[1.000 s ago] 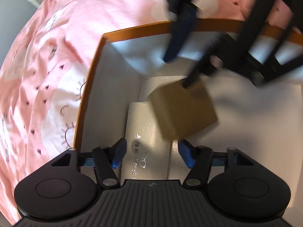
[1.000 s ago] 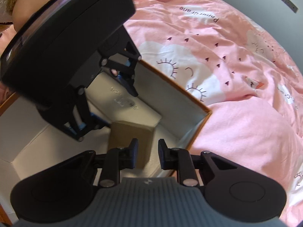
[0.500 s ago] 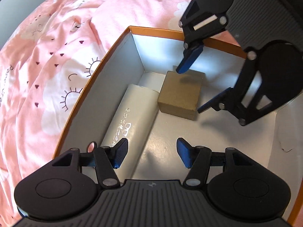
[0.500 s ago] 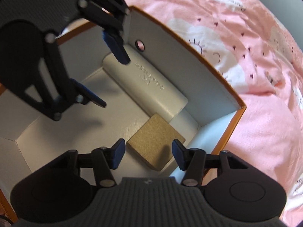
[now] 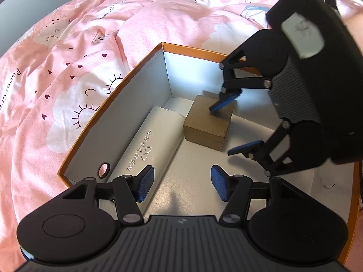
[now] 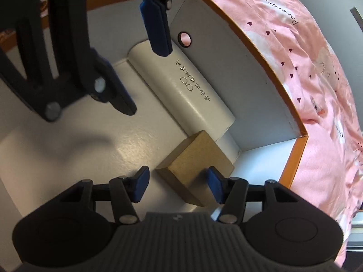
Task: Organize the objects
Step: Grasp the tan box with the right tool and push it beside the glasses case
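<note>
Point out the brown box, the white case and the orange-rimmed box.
brown box point(image 5: 207, 122): left wrist view, on its top face.
white case point(image 6: 181, 91): right wrist view, on its printed top.
orange-rimmed box point(image 5: 127, 122): left wrist view, on its inner side wall.

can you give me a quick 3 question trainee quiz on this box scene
1. True or false: the brown cardboard box sits on the floor of the orange-rimmed box.
2. What lies along the wall that has a round hole? A) white glasses case B) a red mug C) a folded towel
3. Fill in: the right tongs are ____, with nothing gripped.

Key: 1 true; 2 A; 3 open
</note>
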Motion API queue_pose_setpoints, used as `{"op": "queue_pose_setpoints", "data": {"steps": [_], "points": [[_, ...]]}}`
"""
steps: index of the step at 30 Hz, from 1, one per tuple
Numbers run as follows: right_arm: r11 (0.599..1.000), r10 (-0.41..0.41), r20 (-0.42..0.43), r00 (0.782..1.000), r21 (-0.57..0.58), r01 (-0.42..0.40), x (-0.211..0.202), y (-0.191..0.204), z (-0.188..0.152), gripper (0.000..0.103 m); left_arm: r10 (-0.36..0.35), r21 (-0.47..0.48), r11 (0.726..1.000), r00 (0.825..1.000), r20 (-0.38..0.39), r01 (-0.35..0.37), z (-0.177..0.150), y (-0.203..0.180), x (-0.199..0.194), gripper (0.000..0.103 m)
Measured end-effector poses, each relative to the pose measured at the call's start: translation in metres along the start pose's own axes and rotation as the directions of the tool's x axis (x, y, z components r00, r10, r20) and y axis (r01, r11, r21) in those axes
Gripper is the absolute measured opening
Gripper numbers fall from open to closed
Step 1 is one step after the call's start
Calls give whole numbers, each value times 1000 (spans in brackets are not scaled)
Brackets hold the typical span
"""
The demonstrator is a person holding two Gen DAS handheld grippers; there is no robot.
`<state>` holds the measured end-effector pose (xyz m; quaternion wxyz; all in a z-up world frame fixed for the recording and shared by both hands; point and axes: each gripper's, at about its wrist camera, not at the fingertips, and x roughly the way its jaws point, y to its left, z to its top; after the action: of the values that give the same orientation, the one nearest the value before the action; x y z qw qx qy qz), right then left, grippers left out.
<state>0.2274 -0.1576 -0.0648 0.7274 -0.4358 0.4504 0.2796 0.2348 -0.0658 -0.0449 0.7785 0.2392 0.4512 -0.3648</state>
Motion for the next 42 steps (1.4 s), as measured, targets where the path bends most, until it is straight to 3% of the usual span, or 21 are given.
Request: {"op": "queue_pose_setpoints", "data": {"steps": [3, 10, 12, 17, 22, 27, 29, 36, 39, 42], "points": [[1000, -5, -21, 1000, -13, 4, 8, -1, 2, 72, -11, -15, 1000, 1000, 19, 11, -3, 1, -2, 69], [982, -117, -52, 992, -155, 108, 30, 15, 4, 74, -14, -32, 999, 999, 32, 15, -5, 5, -2, 69], [984, -114, -52, 992, -141, 106, 32, 13, 7, 75, -4, -34, 999, 1000, 30, 5, -5, 5, 0, 62], [989, -86, -62, 994, -123, 78, 29, 4, 7, 73, 6, -24, 1000, 999, 42, -5, -8, 3, 0, 62], [1000, -25, -61, 998, -8, 25, 11, -17, 5, 63, -3, -25, 1000, 999, 45, 4, -10, 0, -2, 62], [972, 135, -76, 988, 202, -117, -7, -52, 1, 22, 0, -24, 1000, 998, 59, 1, -11, -3, -2, 64], [953, 169, -72, 983, 266, -144, -11, -61, -2, 19, -11, -17, 1000, 998, 63, 12, -10, -4, 0, 61], [946, 137, -60, 989, 305, -113, -22, -63, -8, 13, -30, -32, 999, 997, 65, 32, -1, -8, 6, 56], [944, 130, -56, 990, 311, -107, -17, -63, -7, 12, -24, -25, 999, 999, 22, 25, 11, -13, 18, 51], [944, 115, -50, 992, 316, -93, -18, -66, -11, 10, -16, 12, 1000, 999, -32, 17, 20, -16, 35, 39]]}}
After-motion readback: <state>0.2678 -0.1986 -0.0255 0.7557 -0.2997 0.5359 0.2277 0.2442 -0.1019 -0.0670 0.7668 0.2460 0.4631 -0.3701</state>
